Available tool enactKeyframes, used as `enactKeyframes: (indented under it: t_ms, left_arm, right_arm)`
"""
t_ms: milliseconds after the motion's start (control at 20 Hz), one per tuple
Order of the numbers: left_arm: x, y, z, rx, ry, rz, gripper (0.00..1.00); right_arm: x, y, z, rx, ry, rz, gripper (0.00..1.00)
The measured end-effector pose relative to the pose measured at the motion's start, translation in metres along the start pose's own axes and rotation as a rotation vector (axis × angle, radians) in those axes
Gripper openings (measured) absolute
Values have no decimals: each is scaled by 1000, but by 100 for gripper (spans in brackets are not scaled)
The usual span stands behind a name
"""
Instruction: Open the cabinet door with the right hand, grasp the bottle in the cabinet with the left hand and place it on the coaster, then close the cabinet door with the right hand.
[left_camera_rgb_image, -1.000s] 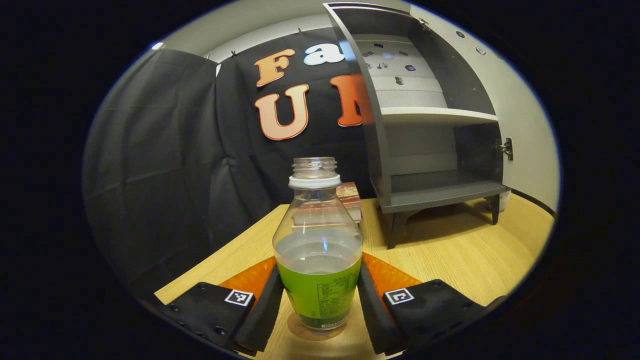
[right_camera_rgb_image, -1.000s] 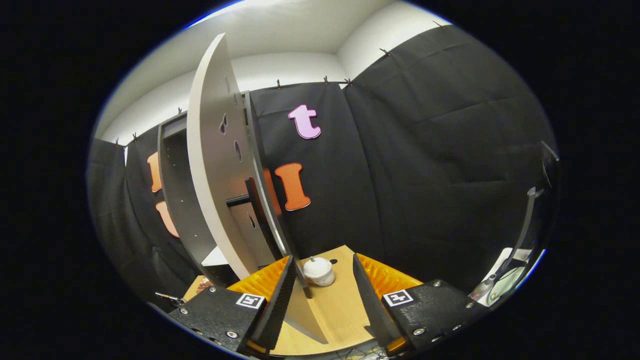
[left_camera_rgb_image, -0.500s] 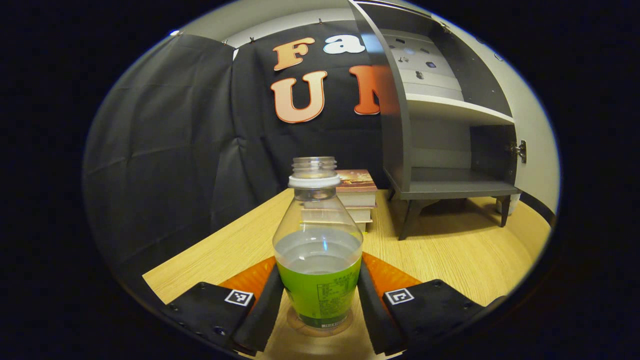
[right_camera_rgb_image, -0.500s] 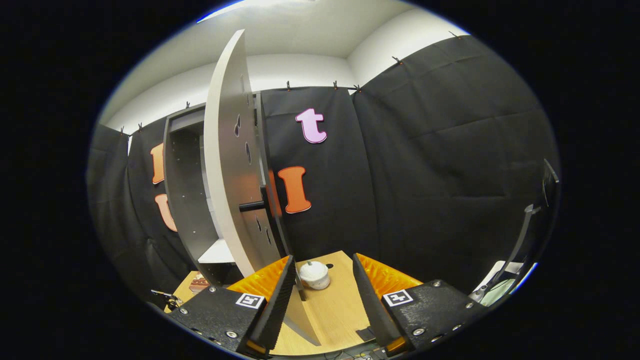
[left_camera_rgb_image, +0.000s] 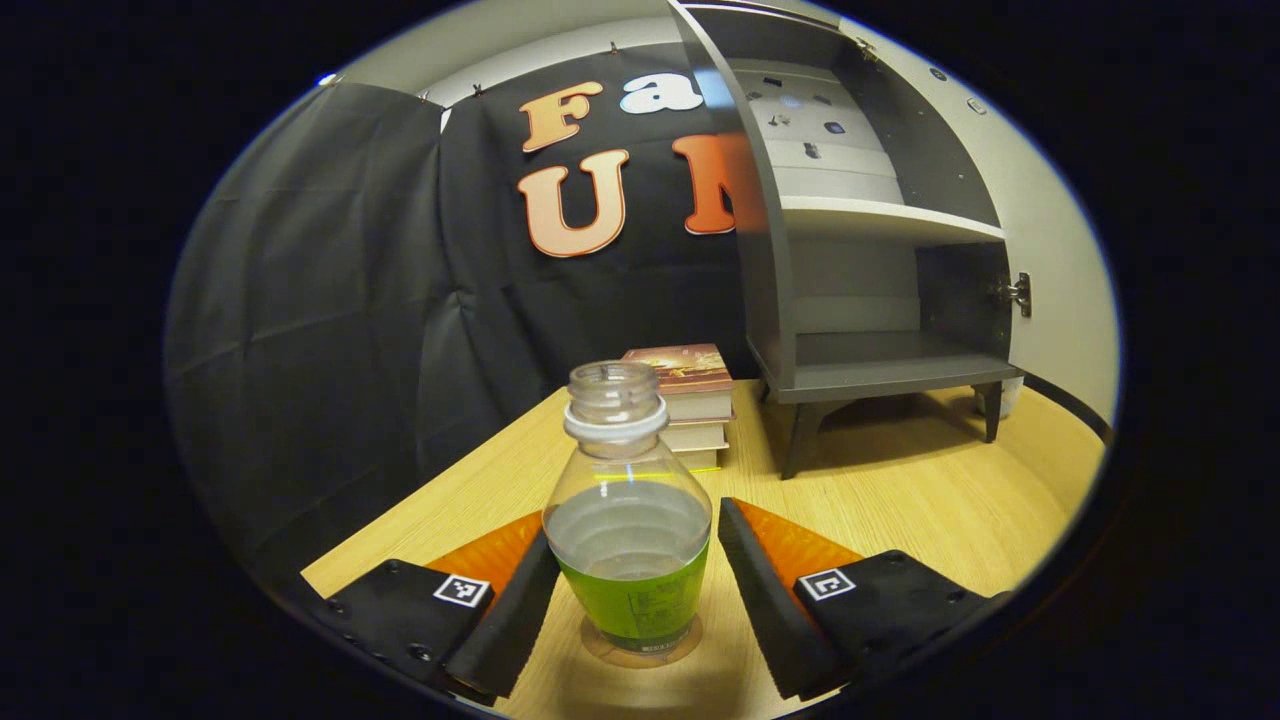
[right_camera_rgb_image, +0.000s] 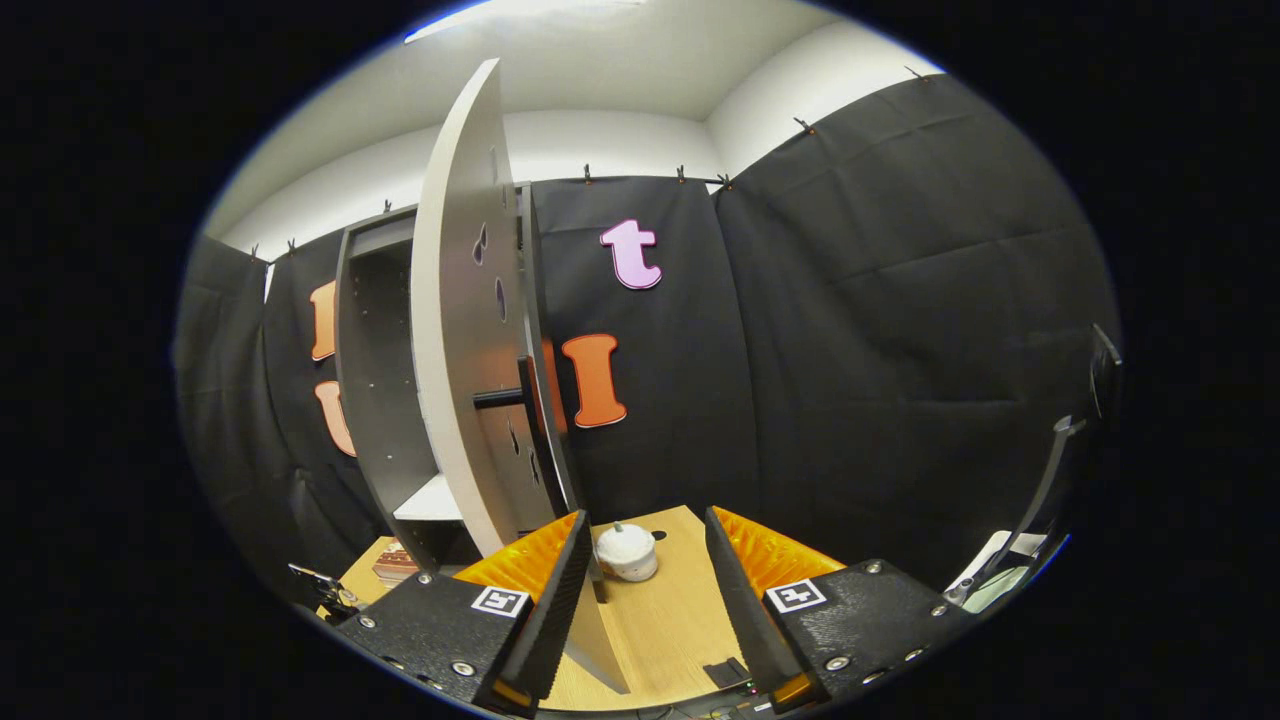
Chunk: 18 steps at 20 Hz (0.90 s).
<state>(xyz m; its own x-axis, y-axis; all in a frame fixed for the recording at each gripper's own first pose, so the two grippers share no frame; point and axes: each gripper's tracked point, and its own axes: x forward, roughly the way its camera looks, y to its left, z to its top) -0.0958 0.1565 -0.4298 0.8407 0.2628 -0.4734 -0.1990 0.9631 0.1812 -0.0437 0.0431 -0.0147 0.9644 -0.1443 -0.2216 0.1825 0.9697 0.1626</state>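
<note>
Clear plastic bottle (left_camera_rgb_image: 627, 535) stands on a round coaster (left_camera_rgb_image: 640, 652) between the parted left claw (left_camera_rgb_image: 630, 600); right claw (right_camera_rgb_image: 640, 590) gapes.

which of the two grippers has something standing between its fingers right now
The left gripper: the bottle stands on the coaster between its open fingers. The right gripper has bare table in its gap.

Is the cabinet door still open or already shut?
Open. The door stands swung out edge-on from the cabinet, whose shelves are exposed.
</note>
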Motion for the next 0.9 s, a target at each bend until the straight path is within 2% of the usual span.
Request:
enactKeyframes:
  t_ms: [250,350,500,600,700,750,900]
  left_arm:
    - [-20,2,36,21,-19,9,96]
    - [-33,4,58,18,-45,16,96]
    - [-46,5,87,9,-76,26,99]
    - [-56,6,103,16,-90,46,94]
    - [-68,2,120,27,-112,57,96]
    - [-72,-1,126,33,-122,59,96]
    - [-84,-10,137,49,-125,73,96]
  right_arm:
    - [7,-15,9,-47,-43,15,72]
    - [11,-16,13,-65,-60,46,71]
    - [22,0,15,-19,-75,148,72]
    - [31,4,12,1,-81,208,72]
    - [37,5,13,26,-82,262,71]
    - [36,16,15,40,-82,317,71]
    - [37,20,11,-20,-90,389,71]
